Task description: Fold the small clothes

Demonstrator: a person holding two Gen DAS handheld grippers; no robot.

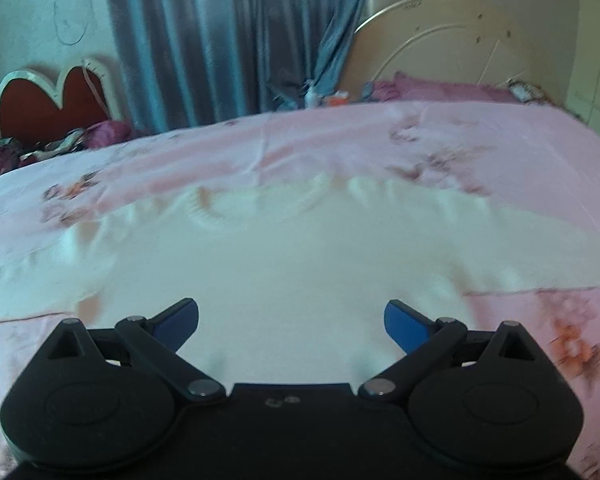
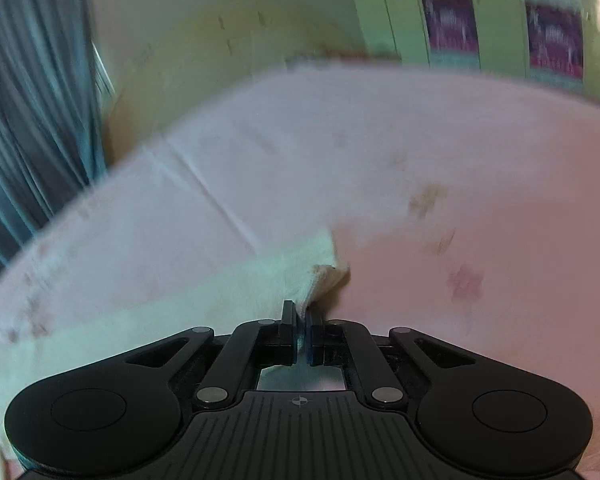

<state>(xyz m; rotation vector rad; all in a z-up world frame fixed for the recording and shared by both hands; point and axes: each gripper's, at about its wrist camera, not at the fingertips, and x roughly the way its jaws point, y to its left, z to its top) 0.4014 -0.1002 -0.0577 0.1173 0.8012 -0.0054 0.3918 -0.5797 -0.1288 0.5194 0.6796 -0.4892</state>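
Note:
A white knitted sweater lies spread flat on the pink floral bedspread, its ribbed collar away from me. My left gripper hovers over the sweater's near part with its blue-padded fingers wide open and nothing between them. In the right wrist view my right gripper is shut on a corner of the sweater; white fabric bunches up out of the closed jaws and runs off to the left over the bedspread.
A grey-blue curtain hangs behind the bed. A red headboard with white scalloped trim and crumpled bedding stand at the left. Small bottles and a pink pillow lie at the far edge, before a curved metal bed frame.

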